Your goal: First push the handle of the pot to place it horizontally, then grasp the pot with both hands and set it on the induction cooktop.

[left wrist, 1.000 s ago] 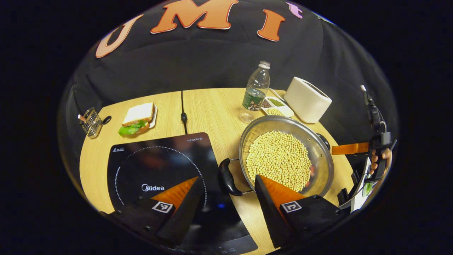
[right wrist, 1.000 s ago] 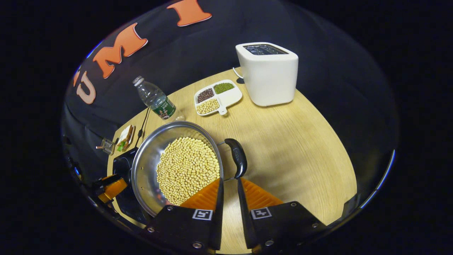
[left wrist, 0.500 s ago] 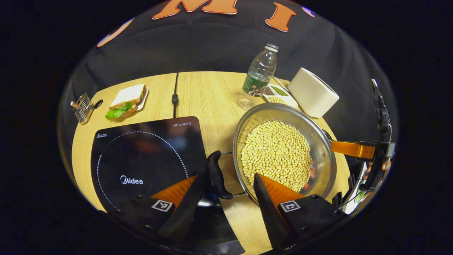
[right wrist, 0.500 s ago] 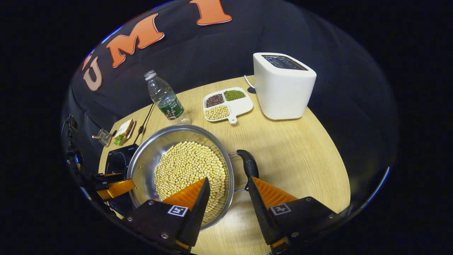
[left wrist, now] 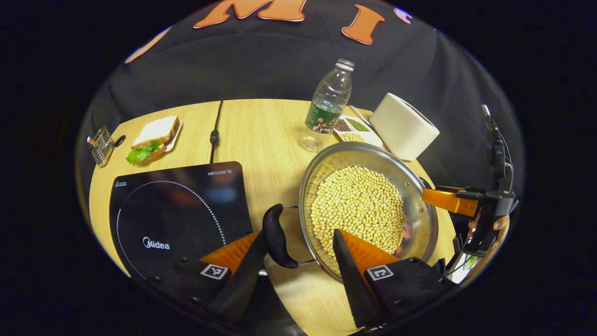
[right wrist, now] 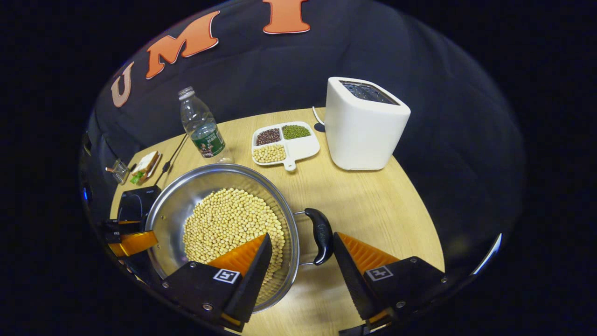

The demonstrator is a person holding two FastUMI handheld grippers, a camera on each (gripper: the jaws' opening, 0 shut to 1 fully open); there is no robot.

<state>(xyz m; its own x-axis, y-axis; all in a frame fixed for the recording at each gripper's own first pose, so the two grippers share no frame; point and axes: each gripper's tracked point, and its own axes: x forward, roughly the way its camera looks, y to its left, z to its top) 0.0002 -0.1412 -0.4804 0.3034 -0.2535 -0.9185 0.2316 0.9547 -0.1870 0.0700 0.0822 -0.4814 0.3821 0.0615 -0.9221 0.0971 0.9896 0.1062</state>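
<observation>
A steel pot (left wrist: 422, 224) full of pale soybeans sits on the wooden table, right of the black induction cooktop (left wrist: 172, 210). Its two black side handles point left and right. My left gripper (left wrist: 298, 233) is open around the pot's left handle (left wrist: 277, 235), which lies close to one finger. In the right gripper view the pot (right wrist: 172, 219) is at lower left, and my right gripper (right wrist: 302, 235) is open with the other handle (right wrist: 321, 235) between its fingers. Neither gripper presses on a handle. Each view shows the other gripper across the pot (left wrist: 447, 198) (right wrist: 133, 242).
Behind the pot stand a water bottle (left wrist: 328, 105), a white divided dish of beans (left wrist: 353, 129) and a white toaster (left wrist: 403, 126). A sandwich on a plate (left wrist: 151, 140) and a small wire rack (left wrist: 100, 144) sit at far left. The cooktop's cable (left wrist: 214, 135) runs back.
My right gripper went from nearly shut against the handle to open around it. My left gripper closed in on the left handle, which now sits between its fingers.
</observation>
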